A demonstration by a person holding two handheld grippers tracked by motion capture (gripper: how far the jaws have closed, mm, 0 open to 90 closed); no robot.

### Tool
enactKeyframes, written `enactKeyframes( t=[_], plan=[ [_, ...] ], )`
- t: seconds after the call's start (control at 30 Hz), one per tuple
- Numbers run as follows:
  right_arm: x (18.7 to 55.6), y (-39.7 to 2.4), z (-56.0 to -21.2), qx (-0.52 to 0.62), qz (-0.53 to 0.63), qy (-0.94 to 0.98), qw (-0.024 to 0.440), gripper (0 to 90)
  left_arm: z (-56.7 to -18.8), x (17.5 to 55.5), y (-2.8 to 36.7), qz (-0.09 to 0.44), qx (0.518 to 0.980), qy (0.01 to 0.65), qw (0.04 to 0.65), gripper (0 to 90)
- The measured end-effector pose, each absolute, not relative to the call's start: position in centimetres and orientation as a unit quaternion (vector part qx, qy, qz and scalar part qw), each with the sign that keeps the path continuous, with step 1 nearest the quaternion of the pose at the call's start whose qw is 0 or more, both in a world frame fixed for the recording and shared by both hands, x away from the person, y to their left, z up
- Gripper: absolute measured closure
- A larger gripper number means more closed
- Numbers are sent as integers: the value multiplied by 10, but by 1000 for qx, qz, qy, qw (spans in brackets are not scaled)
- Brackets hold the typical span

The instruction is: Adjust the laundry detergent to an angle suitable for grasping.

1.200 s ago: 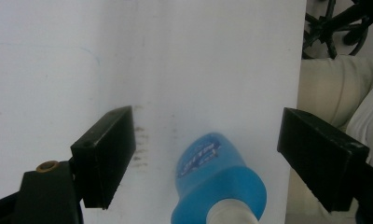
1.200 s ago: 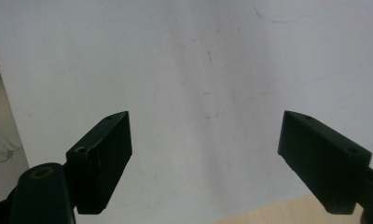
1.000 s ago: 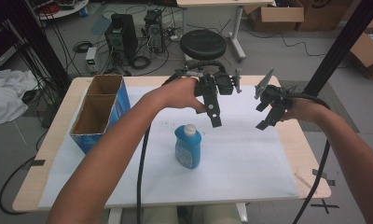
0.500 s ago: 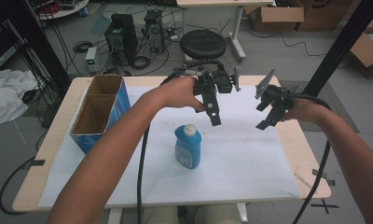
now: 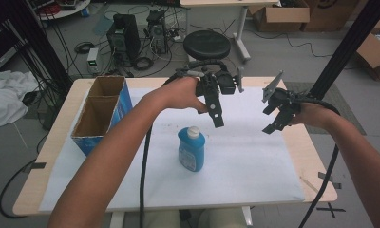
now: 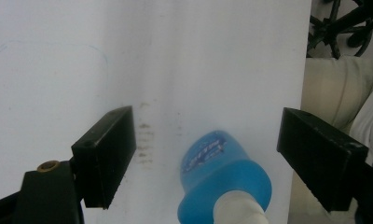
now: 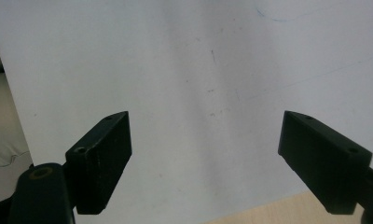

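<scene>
Left gripper (image 5: 216,116) is hovering, jaws spread, above the blue bottle (image 5: 191,149); right gripper (image 5: 273,118) is hanging wide open; cardboard box (image 5: 99,114) is sitting empty.

A wooden table (image 5: 302,142) is covered by white paper (image 5: 254,161); a blue bottle (image 5: 191,149) stands centrally, a cardboard box (image 5: 101,114) far left.

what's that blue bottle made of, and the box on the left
The bottle looks like glossy blue plastic with a white cap, judging by its smooth, even sheen. The box appears to be cardboard: matte brown inside, with a blue printed outside.
</scene>
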State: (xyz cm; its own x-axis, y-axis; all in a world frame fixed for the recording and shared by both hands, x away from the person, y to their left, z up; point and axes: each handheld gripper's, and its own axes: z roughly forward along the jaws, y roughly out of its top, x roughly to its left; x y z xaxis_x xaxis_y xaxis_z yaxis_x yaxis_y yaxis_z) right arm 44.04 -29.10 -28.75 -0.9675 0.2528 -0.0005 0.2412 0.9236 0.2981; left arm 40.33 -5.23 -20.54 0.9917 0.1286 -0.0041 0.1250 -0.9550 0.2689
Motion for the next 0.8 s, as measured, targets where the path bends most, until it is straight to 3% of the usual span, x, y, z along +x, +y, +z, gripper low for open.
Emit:
enactKeyframes(
  t=[0.8],
  plan=[
    [403,-287,-297,122,185,975,9,167,-205,429,-26,20,984,107,138,210]
  ],
)
